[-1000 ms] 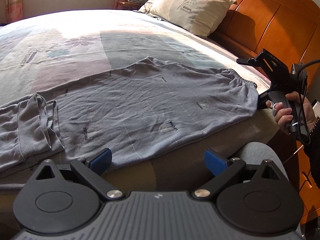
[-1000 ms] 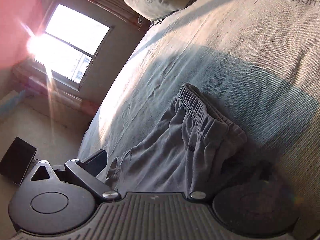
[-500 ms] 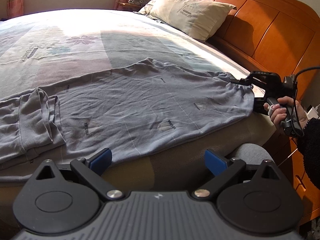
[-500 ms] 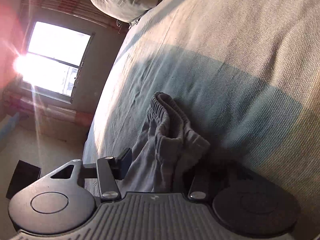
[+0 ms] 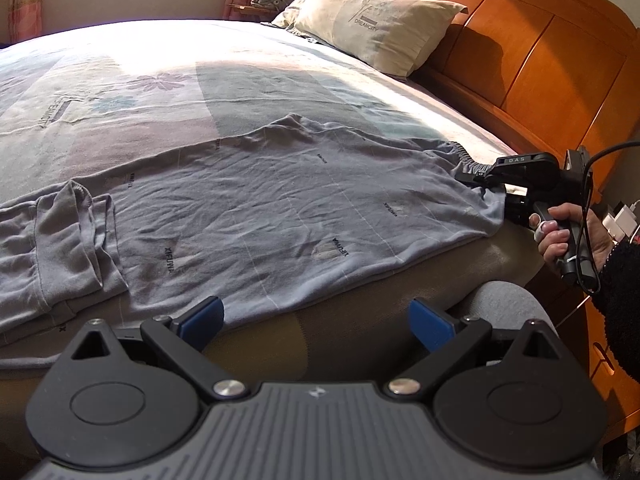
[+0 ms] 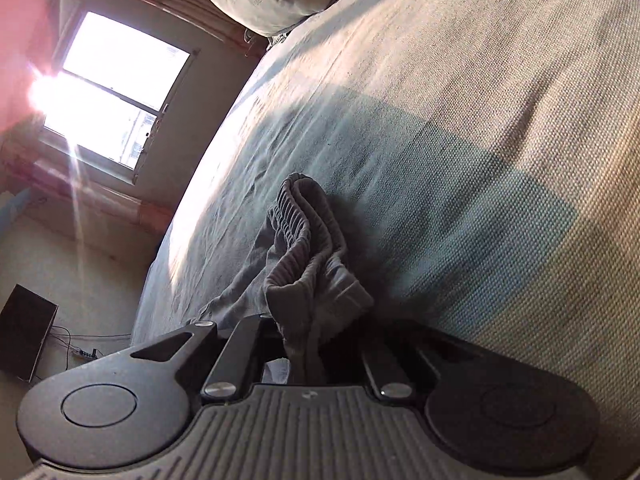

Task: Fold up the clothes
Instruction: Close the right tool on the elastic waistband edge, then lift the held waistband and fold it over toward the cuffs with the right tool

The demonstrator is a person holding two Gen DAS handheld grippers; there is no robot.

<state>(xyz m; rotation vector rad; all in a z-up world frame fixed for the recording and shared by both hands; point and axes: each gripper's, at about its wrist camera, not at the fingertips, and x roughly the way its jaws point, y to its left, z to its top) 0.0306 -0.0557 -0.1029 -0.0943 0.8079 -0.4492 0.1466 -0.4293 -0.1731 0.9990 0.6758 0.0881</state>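
Grey-blue trousers [image 5: 256, 216] lie spread flat across the near side of the bed, the legs bunched at the left. My left gripper [image 5: 316, 320] hovers open just off the bed's edge, its blue pads apart, nothing between them. My right gripper [image 5: 486, 186] is at the garment's right end, held by a hand [image 5: 568, 236]. In the right wrist view the right gripper [image 6: 306, 340] is shut on the gathered elastic waistband [image 6: 304, 240], which bunches up out of the jaws.
A patterned bedsheet [image 5: 160, 80] covers the bed. A beige pillow [image 5: 372, 12] leans on the orange wooden headboard [image 5: 540, 52]. A grey-clad knee [image 5: 508, 304] sits by the bed edge. Window [image 6: 116, 88] and a black box [image 6: 24, 336] on the floor lie beyond.
The right gripper went from open beside the waistband to shut on it, and the fabric bunched up. The left gripper stayed open and hardly moved.
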